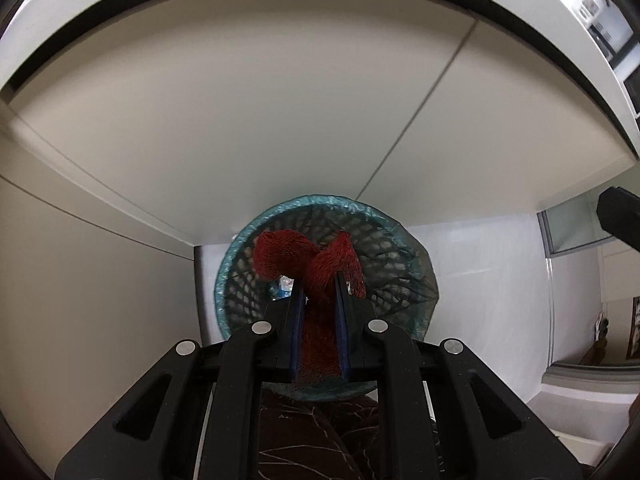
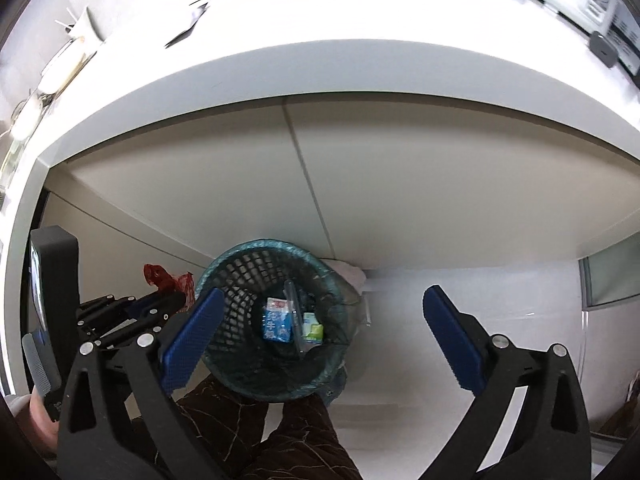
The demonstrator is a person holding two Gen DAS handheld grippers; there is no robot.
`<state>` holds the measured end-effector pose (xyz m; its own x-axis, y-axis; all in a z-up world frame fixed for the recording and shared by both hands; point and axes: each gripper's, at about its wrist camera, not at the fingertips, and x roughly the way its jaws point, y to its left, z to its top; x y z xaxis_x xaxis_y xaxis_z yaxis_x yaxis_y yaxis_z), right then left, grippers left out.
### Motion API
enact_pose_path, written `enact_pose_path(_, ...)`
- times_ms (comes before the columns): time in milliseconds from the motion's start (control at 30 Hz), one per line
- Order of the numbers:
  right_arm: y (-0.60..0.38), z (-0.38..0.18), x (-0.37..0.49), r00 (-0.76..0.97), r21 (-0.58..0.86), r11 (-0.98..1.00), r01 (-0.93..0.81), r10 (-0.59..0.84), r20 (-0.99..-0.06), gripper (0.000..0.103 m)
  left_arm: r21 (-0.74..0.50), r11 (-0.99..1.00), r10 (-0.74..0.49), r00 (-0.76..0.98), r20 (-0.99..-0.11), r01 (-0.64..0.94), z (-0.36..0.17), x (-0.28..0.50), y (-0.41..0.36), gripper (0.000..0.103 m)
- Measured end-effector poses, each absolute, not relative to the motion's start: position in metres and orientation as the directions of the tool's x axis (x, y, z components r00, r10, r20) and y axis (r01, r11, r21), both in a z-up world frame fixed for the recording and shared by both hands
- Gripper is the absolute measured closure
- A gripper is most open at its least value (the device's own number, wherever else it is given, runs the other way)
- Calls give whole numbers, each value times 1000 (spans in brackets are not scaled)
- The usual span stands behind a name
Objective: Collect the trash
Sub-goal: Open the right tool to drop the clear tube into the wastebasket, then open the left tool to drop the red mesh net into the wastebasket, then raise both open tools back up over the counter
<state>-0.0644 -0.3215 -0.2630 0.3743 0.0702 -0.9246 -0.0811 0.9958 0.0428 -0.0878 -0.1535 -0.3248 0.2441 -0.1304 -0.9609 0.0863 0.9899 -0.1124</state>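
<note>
A: What's the left gripper [image 1: 319,292] doing?
B: Pinching a red mesh net [image 1: 316,264] between its blue pads, held over the mesh trash bin [image 2: 276,320] under the bench [image 2: 320,64].
A: And the right gripper [image 2: 320,324]?
B: Spread wide, holding nothing, above the bin; a blue carton [image 2: 276,324] lies inside.

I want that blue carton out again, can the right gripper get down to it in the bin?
Probably yes: the right gripper is open above the bin, and the blue carton lies uncovered.

Strong fisheye bending at edges, black vignette corners, blown-out glare on desktop [image 2: 320,12], dim shaded underside, soft focus
</note>
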Motion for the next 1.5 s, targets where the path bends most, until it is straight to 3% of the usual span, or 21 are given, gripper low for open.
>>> enact_pose_path(300,-330,-257,-66,369,32,997,-66,54,-928,8,-110,987,-136,235,-962,120,-329,-87,-166,83)
enact_pose_path(400,-330,-256,-66,369,31,997,-68,54,-928,8,-110,987,-136,238,-962,119,-327,-88,-164,77)
enact_pose_path(533,-329,-260,-66,370,33,997,-68,56,-927,8,-112,988,-136,251,-959,109,-326,-89,-163,60)
enact_pose_path(933,-324,-261,-61,369,43,996,-78,68,-927,8,-116,990,-134,277,-952,79,-316,-90,-152,32)
enact_pose_path(1067,-323,-264,-61,364,44,996,-75,68,-929,8,-120,990,-135,278,-951,71,-314,-90,-150,28)
enact_pose_path(1333,-324,-246,-55,397,22,996,-86,54,-916,8,-128,992,-125,353,-927,17,-276,-89,-125,8)
enact_pose_path(1500,-313,-220,-49,440,-11,991,-130,47,-897,8,-126,991,-102,381,-919,-37,-246,-85,-104,6)
